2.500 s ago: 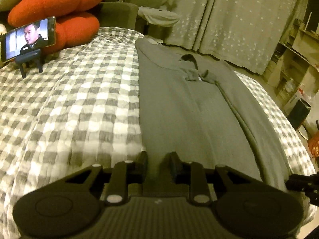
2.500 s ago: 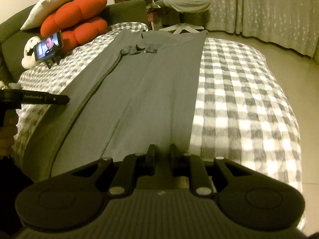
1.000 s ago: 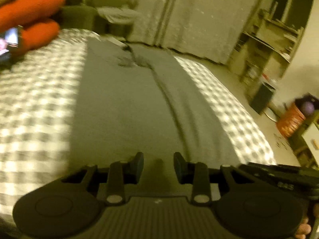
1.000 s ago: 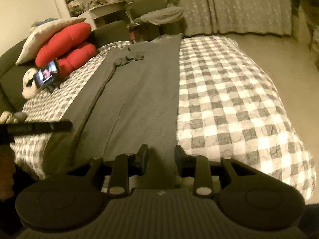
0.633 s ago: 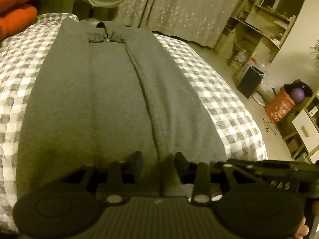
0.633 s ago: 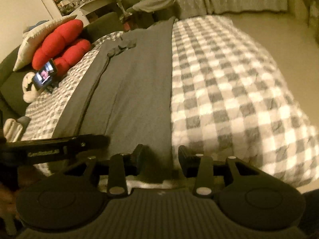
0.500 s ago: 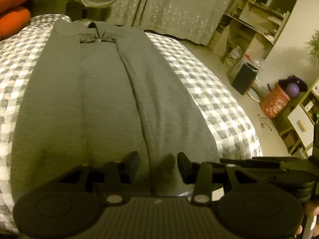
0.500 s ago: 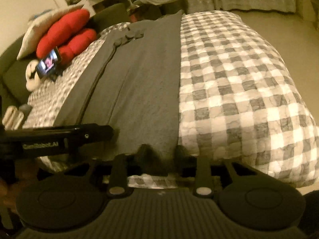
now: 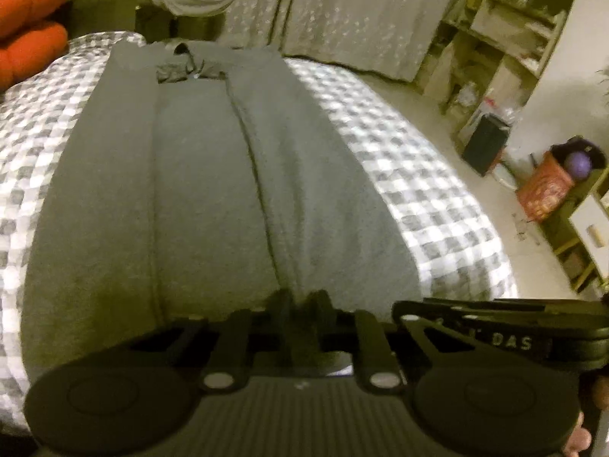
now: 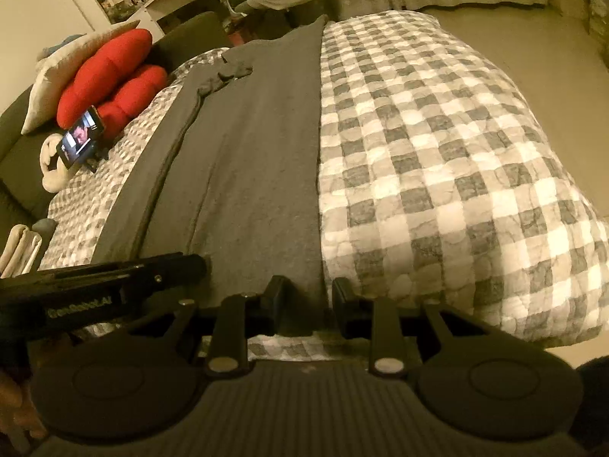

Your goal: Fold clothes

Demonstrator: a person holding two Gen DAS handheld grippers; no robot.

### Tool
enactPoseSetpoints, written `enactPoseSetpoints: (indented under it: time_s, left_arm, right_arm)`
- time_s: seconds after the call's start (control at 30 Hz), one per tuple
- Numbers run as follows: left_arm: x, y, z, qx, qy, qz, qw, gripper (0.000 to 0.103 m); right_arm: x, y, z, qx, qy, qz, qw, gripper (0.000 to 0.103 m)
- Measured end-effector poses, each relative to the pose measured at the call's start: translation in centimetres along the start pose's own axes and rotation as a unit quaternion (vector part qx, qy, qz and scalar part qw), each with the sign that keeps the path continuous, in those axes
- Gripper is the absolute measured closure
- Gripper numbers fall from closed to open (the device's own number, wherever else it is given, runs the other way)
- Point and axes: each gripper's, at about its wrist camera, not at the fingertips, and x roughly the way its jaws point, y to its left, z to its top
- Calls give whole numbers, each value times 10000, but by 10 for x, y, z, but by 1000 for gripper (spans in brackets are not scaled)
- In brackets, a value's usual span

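garment: a long grey piece of clothing (image 9: 205, 175) lies flat on the checked bedspread (image 10: 437, 144), already narrowed lengthwise, collar end far away, hem end at the near edge of the bed.
long axis: it runs straight away from both grippers, from hem to collar, so the next fold, as i judge it, carries the hem up toward the collar.
left gripper (image 9: 302, 301): at the hem on the garment's right-hand layer, beside the lengthwise fold line; its jaws are closing, nearly together, with grey cloth caught between them.
right gripper (image 10: 304, 299): at the garment's right edge, where grey cloth meets the checks; jaws part-way apart with the cloth edge between them; whether the pads press on it i cannot tell.
spacing: the two grippers sit close together at the same hem, the left one's body crossing into the right view.
nearer hand: both are at the hem; neither is near the collar.
risk: a one-sided grip could drag the hem askew.
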Motion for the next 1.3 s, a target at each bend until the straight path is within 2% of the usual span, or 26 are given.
enactPoseSetpoints:
  time_s: [0.1, 0.13, 0.17, 0.33, 0.47, 0.63, 0.73, 0.77, 0.83, 0.97, 1.1, 1.2, 1.3]
  left_arm:
    - [1, 2, 3, -130, 54, 60, 9999, 99]
    - [-1, 2, 4, -179, 63, 37, 9998, 100]
    - [-2, 3, 4, -252, 73, -13, 9997, 100]
    - [-11, 10, -1, -712, -1, -487, 9963, 101]
    - [-4, 8, -8, -432, 2, -176, 9989, 101]
    - [-5, 4, -8, -281, -6, -125, 9995, 97]
    - [-12, 6, -8, -224, 54, -154, 9996, 95]
    - [-16, 7, -8, -217, 58, -169, 9996, 94]
    - [-28, 12, -9, -163, -14, -130, 9998, 93]
    - [-56, 30, -16, -54, -415, 276, 9987, 83]
    - [-73, 59, -14, -177, -747, 851, 9934, 83]
    - [-76, 74, -6, -212, -907, 1256, 9877, 83]
    - [-75, 83, 1, -231, -999, 1455, 9840, 83]
  right_arm:
    - [2, 1, 1, -52, 21, -3, 10000, 76]
    - [1, 2, 1, -75, -18, -28, 10000, 94]
    - [0, 3, 0, -97, -67, -57, 9999, 98]
    - [-19, 3, 0, -139, -466, -152, 9987, 99]
    - [-21, 4, -4, -253, -480, -245, 9982, 99]
    - [-7, 6, -5, -387, -267, -437, 9979, 98]
    - [-8, 5, -4, -300, -278, -452, 9981, 94]
    - [-9, 5, -4, -270, -281, -457, 9982, 88]
    - [-11, 3, -4, -200, -302, -431, 9984, 88]
    - [-18, -1, -3, -24, -390, -263, 9989, 88]
    - [-22, -2, -1, 33, -489, -213, 9986, 88]
    - [-20, 5, 0, -141, -585, -335, 9976, 88]
    - [-18, 20, 3, -554, -760, -451, 9945, 88]
